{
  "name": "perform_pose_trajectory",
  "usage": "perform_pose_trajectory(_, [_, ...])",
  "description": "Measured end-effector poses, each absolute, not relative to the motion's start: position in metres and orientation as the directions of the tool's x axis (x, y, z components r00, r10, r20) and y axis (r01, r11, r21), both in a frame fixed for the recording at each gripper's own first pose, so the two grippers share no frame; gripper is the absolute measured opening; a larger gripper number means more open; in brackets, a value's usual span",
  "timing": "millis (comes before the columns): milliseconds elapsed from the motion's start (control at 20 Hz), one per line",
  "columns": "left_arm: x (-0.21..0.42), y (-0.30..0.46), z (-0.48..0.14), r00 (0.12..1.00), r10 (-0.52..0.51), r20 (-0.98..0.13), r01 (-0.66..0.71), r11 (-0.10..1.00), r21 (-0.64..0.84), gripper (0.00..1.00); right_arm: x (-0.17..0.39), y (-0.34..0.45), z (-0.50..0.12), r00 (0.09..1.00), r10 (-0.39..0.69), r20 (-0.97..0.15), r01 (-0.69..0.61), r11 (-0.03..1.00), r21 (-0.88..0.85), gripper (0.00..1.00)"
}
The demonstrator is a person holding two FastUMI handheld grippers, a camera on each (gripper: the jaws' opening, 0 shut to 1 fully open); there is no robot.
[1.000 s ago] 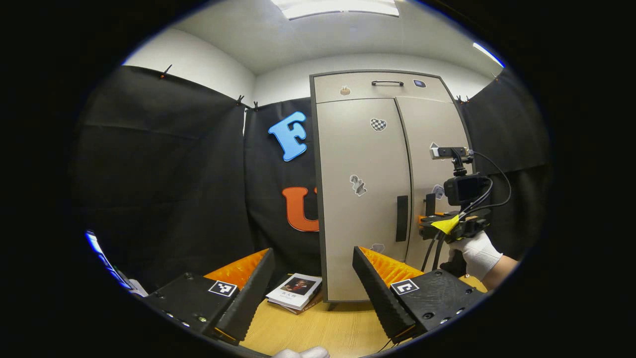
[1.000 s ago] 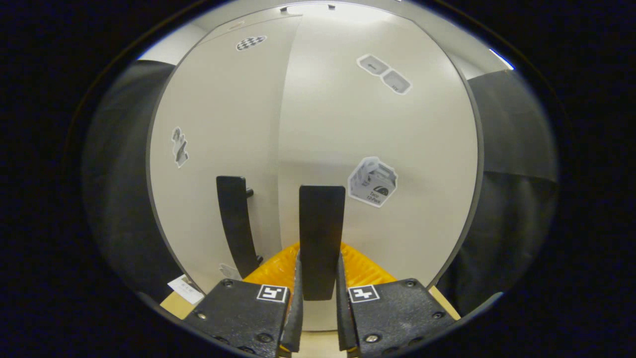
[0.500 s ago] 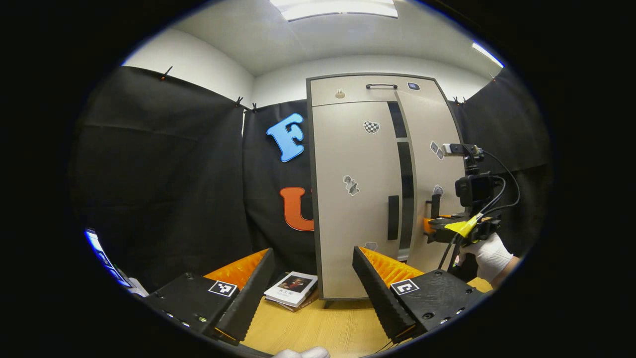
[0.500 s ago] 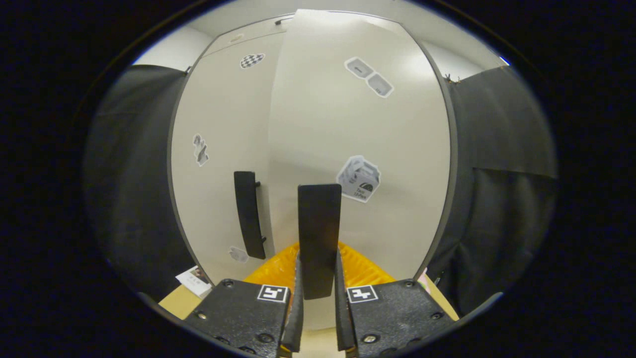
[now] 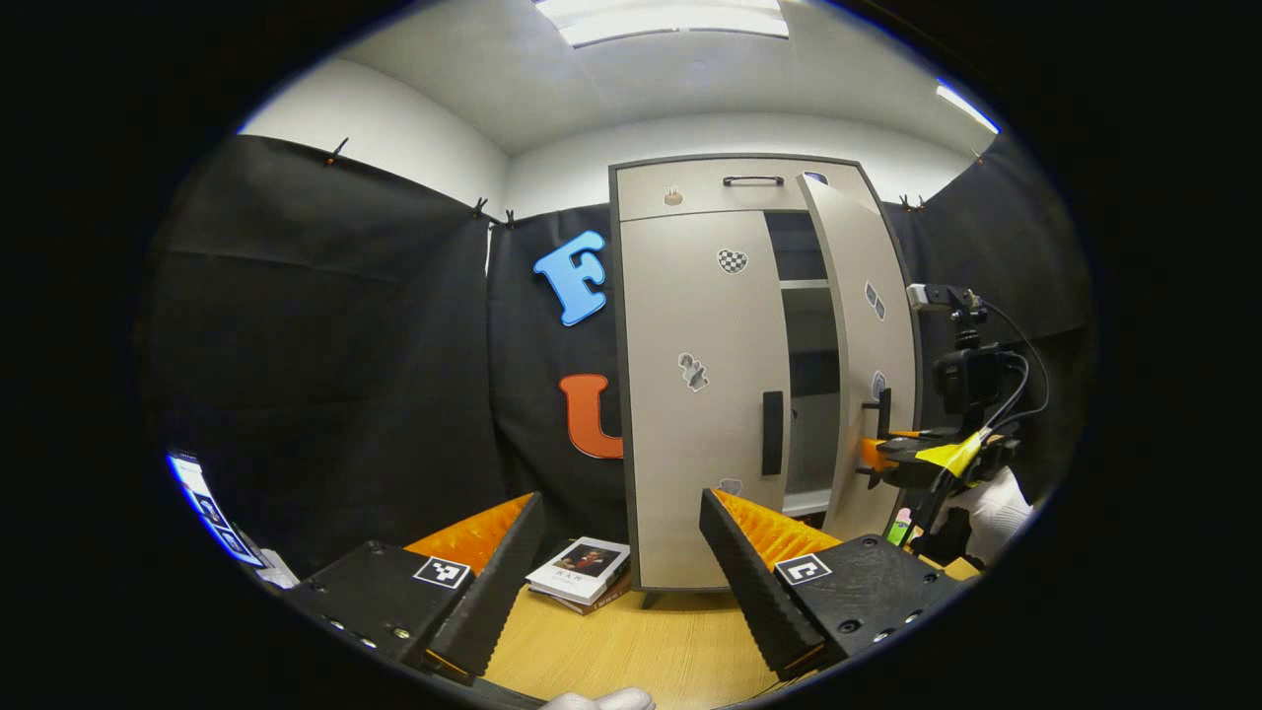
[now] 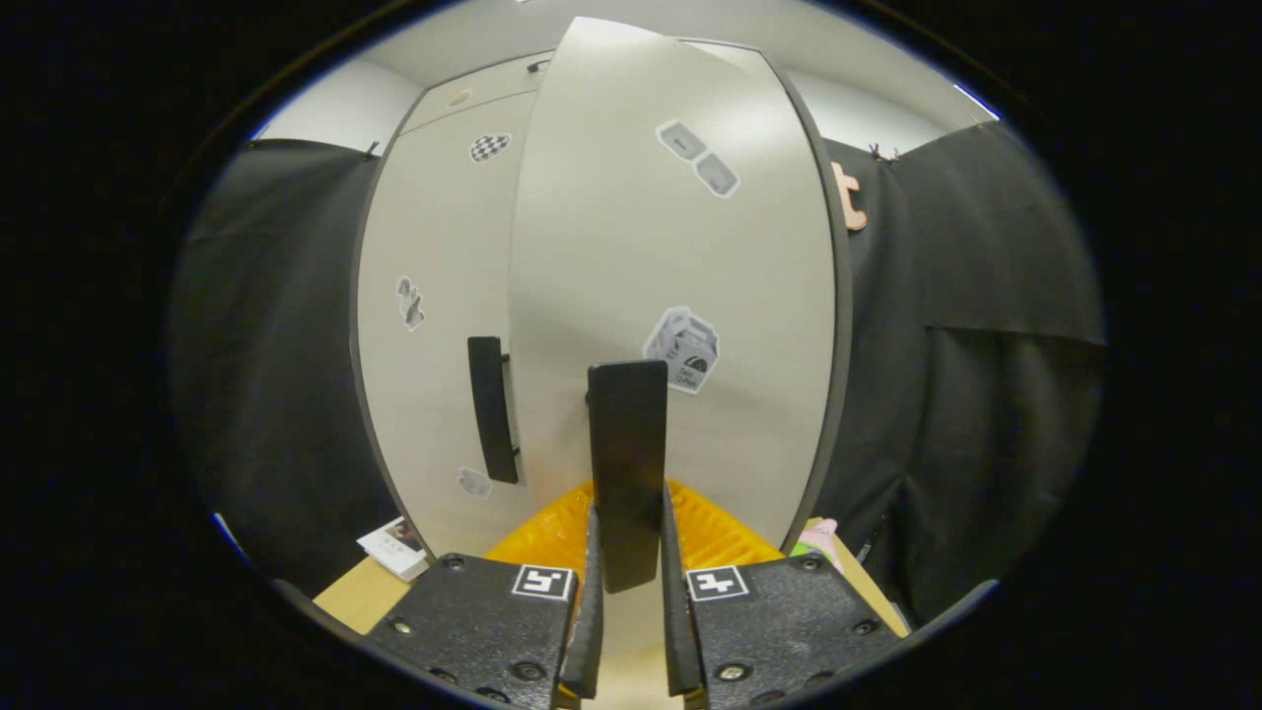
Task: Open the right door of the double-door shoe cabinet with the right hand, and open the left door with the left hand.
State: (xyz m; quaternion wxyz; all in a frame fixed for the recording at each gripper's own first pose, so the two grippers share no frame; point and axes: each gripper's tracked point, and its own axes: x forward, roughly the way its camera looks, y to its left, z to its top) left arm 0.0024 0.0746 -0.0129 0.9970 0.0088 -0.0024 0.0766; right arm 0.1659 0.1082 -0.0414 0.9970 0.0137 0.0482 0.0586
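The tall beige shoe cabinet [image 5: 690,187] stands on the table. Its left door [image 5: 695,394] is closed, with a black vertical handle [image 5: 772,432]. The right door [image 5: 870,335] stands partly swung out, showing dark shelves [image 5: 808,394] inside. My right gripper [image 5: 880,456], held by a gloved hand [image 5: 996,503], grips that door's handle [image 5: 884,412]. In the right gripper view, my right gripper [image 6: 627,592] is shut on the right door's handle [image 6: 627,463], with the left door's handle [image 6: 491,409] beside it. My left gripper [image 5: 621,567] hangs open in front of the cabinet, well short of the left door.
A book [image 5: 579,569] lies on the wooden table [image 5: 631,651] at the cabinet's left foot. A small pink and green thing [image 6: 818,537] sits by the right door's lower corner. A drawer with a black handle [image 5: 752,180] tops the cabinet. A lit screen [image 5: 212,508] shows far left.
The right door went from closed to partly open, pulled outward by the right gripper on its handle. The left gripper stayed open and drew back a little.
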Motion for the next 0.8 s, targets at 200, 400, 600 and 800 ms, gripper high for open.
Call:
perform_pose_trajectory(200, [0.002, 0.073, -0.013, 0.990, 0.139, 0.010, -0.139, 0.990, 0.016, 0.96, 0.139, 0.086, -0.046, 0.990, 0.108, -0.091, -0.105, 0.994, 0.041, 0.29])
perform_pose_trajectory(400, [0.004, 0.066, -0.012, 0.993, 0.113, 0.013, -0.113, 0.994, 0.007, 0.96, 0.121, 0.062, -0.048, 0.991, 0.097, -0.095, -0.094, 0.995, 0.037, 0.25])
perform_pose_trajectory(600, [0.005, 0.058, -0.011, 0.996, 0.082, 0.019, -0.082, 0.997, 0.006, 0.96, 0.110, 0.040, -0.049, 0.992, 0.090, -0.093, -0.087, 0.995, 0.042, 0.22])
perform_pose_trajectory(800, [0.005, 0.048, -0.011, 0.998, 0.051, 0.021, -0.051, 0.999, 0.002, 0.96, 0.102, 0.021, -0.049, 0.990, 0.100, -0.101, -0.095, 0.994, 0.053, 0.17])
